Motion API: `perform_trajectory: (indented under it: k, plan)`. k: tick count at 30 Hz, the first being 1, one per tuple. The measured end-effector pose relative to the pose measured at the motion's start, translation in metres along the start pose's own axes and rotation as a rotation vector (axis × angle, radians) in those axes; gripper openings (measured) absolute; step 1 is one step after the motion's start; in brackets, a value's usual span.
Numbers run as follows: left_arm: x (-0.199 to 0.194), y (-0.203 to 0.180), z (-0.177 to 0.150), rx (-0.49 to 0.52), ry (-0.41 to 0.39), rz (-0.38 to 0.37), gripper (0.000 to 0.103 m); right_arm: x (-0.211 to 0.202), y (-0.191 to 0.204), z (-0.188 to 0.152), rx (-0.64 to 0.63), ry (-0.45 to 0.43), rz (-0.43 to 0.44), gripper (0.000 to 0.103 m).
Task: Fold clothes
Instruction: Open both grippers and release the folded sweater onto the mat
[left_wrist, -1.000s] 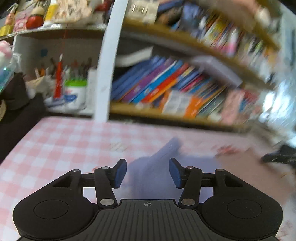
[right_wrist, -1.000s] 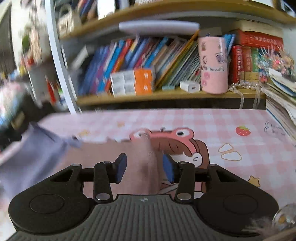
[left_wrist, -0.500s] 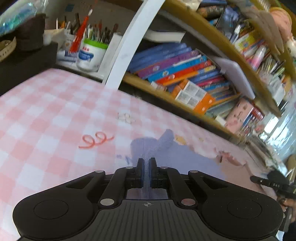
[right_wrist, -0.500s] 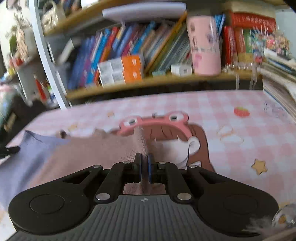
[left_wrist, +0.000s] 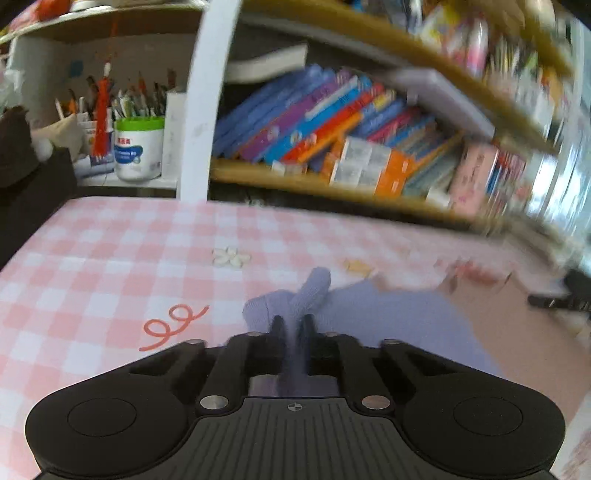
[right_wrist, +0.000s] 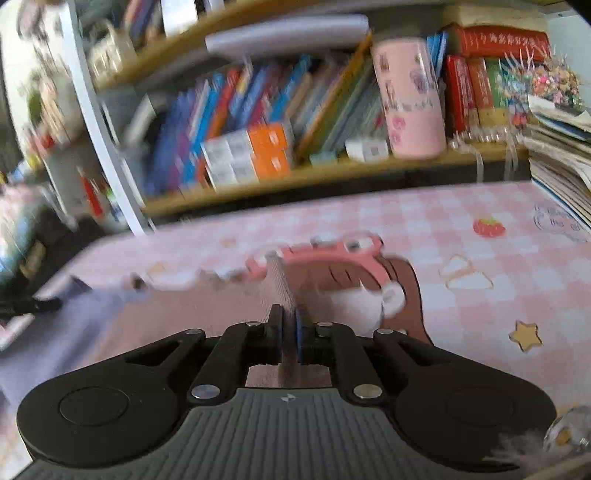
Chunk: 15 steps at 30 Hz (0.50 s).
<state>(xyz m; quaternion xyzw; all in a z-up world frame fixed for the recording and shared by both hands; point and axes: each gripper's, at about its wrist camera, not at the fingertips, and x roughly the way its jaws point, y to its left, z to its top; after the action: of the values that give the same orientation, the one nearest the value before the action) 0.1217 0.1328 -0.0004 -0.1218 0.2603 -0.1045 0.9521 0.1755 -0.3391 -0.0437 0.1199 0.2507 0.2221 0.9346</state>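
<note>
Jaws on both sides are pressed together on cloth. Left gripper (left_wrist: 291, 325) pinches a raised ridge of the lavender part of the garment (left_wrist: 388, 314); right gripper (right_wrist: 290, 325) pinches a ridge of the dusty-pink part (right_wrist: 192, 317). Fabric shows between the pads in both wrist views, so both grips look real, not empty closes.

Garment lies spread across the bench (left_wrist: 92, 258), on the pink checked cover, lavender half towards the left hand, pink half towards the right. A lavender tube, probably a sleeve or cuff, sticks up just beyond the left jaws. Both views are motion-blurred, so exact edges are hard to read. Right gripper is partly visible at the far right edge of the left view.

Step in hand, as judged: grasp done on two points of one edge, fold not yet made.

Next move calls for lifting both pinches together, keeping the span between them taut, carrying the edge over the rest of the cloth and laying it down flat before releasing. Uneven lift would skew the fold. Bookshelf (right_wrist: 332, 166) behind the bench stays well apart.
</note>
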Motion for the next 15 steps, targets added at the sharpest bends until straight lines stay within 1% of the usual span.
perform_trajectory:
  k: [2,3,5,6,7,8,9,10,11,12,14,15]
  plan:
    - [-0.006,0.01,-0.001,-0.081,-0.036,-0.022,0.004,-0.004,-0.003,0.003,0.031,-0.014,0.016,0.006]
    - [-0.002,0.013,-0.003,-0.096,-0.022,-0.015,0.004,0.0,-0.003,0.003,0.029,0.005,-0.002,0.006]
    - [0.011,0.016,-0.009,-0.097,0.029,0.005,0.004,0.011,-0.004,-0.001,0.026,0.059,-0.034,0.006]
    - [0.013,0.015,-0.009,-0.096,0.031,0.005,0.005,0.014,-0.004,-0.004,0.022,0.073,-0.041,0.006]
    - [0.012,0.016,-0.008,-0.1,0.028,0.0,0.006,0.014,-0.004,-0.004,0.023,0.069,-0.037,0.006]
    - [0.01,0.017,-0.007,-0.108,0.019,-0.007,0.009,0.013,-0.005,-0.003,0.034,0.069,-0.033,0.007]
    - [0.007,0.019,-0.007,-0.12,0.007,-0.012,0.01,0.011,-0.007,-0.002,0.046,0.067,-0.03,0.007]
    - [0.003,0.02,-0.008,-0.133,-0.006,-0.015,0.012,0.008,-0.008,-0.002,0.058,0.067,-0.032,0.013]
    - [-0.002,0.023,-0.01,-0.151,-0.018,-0.017,0.019,0.004,-0.01,-0.003,0.07,0.067,-0.035,0.017]
    - [-0.008,0.025,-0.012,-0.167,-0.027,-0.017,0.031,-0.002,-0.011,-0.004,0.079,0.066,-0.034,0.021]
    - [-0.017,0.029,-0.019,-0.192,-0.032,-0.021,0.038,-0.012,-0.015,-0.008,0.1,0.071,-0.019,0.022]
    - [-0.02,0.03,-0.021,-0.202,-0.023,-0.028,0.038,-0.016,-0.016,-0.011,0.114,0.079,-0.013,0.024]
